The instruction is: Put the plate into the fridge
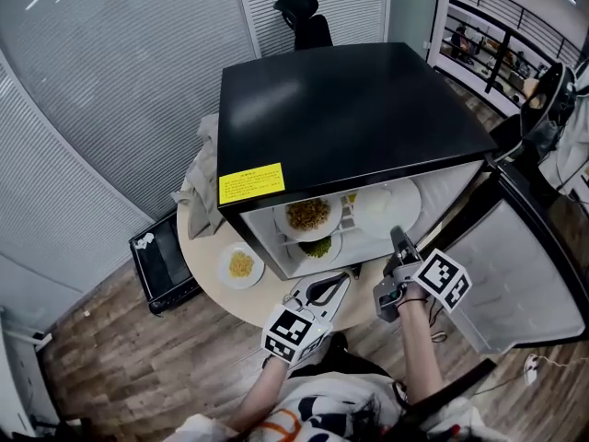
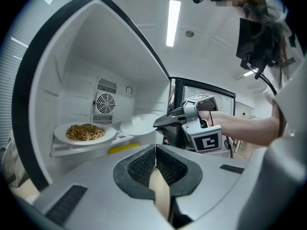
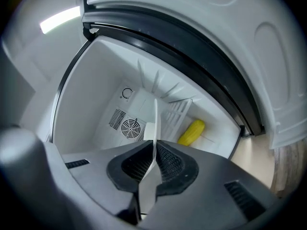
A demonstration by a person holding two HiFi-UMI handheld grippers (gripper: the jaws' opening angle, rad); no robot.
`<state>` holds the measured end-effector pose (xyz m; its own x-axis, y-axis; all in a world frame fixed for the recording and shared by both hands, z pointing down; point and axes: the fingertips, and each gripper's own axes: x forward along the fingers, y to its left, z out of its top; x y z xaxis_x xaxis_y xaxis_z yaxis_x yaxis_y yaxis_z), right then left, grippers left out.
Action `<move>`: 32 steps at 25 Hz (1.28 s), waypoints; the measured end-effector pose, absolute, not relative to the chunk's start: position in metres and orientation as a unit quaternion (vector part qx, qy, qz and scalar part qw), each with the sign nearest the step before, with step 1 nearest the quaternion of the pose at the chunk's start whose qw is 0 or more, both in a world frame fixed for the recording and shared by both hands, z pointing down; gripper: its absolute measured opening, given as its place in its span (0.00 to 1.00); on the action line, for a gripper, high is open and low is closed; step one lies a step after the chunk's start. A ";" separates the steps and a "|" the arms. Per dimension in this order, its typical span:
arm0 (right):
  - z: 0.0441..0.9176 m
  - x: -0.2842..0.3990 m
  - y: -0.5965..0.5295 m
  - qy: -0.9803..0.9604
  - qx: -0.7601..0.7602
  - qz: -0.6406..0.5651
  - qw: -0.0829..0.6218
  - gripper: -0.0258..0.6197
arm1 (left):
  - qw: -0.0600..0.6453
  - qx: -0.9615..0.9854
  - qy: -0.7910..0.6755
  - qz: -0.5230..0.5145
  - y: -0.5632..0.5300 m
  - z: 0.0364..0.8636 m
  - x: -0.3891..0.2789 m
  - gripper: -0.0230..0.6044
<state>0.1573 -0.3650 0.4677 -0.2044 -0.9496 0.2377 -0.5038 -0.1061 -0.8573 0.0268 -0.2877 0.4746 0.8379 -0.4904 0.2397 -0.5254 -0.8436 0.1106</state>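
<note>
Wood-plank floor (image 1: 92,348) runs under a round pale table (image 1: 204,247). Ribbed, frosted glass walls (image 1: 110,81) close off the left and back, with a black office chair (image 1: 304,17) against them. A railing (image 1: 515,17) shows far right, and a long strip light (image 2: 173,22) glows overhead.

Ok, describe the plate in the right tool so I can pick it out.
Find the black-topped fridge with its door open. Inside, at the upper shelf, right of the plate of brown noodles, is the white plate, its rim pinched in the right tool. It is the only bare one; the others carry food.
</note>
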 end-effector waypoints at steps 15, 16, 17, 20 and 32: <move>0.471 0.156 -0.405 0.678 -0.642 -0.346 0.092 0.16 | 0.093 0.947 -0.286 0.109 -0.312 0.481 0.018 0.06; 0.473 0.155 -0.406 0.682 -0.642 -0.340 0.083 0.17 | 0.093 0.947 -0.286 0.111 -0.312 0.482 0.018 0.06; 0.474 0.155 -0.407 0.685 -0.643 -0.334 0.075 0.18 | 0.093 0.947 -0.286 0.112 -0.312 0.482 0.017 0.06; 0.478 0.158 -0.410 0.686 -0.657 -0.310 0.038 0.20 | 0.094 0.946 -0.289 0.113 -0.314 0.483 0.015 0.06; 0.476 0.164 -0.410 0.682 -0.694 -0.222 -0.062 0.49 | 0.093 0.944 -0.294 0.113 -0.315 0.482 0.011 0.06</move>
<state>0.1639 -0.4104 0.4760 -0.0283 -0.9193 0.3926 -0.9745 -0.0622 -0.2158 0.0112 -0.3153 0.4818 0.8015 -0.5343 0.2684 -0.5765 -0.8097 0.1098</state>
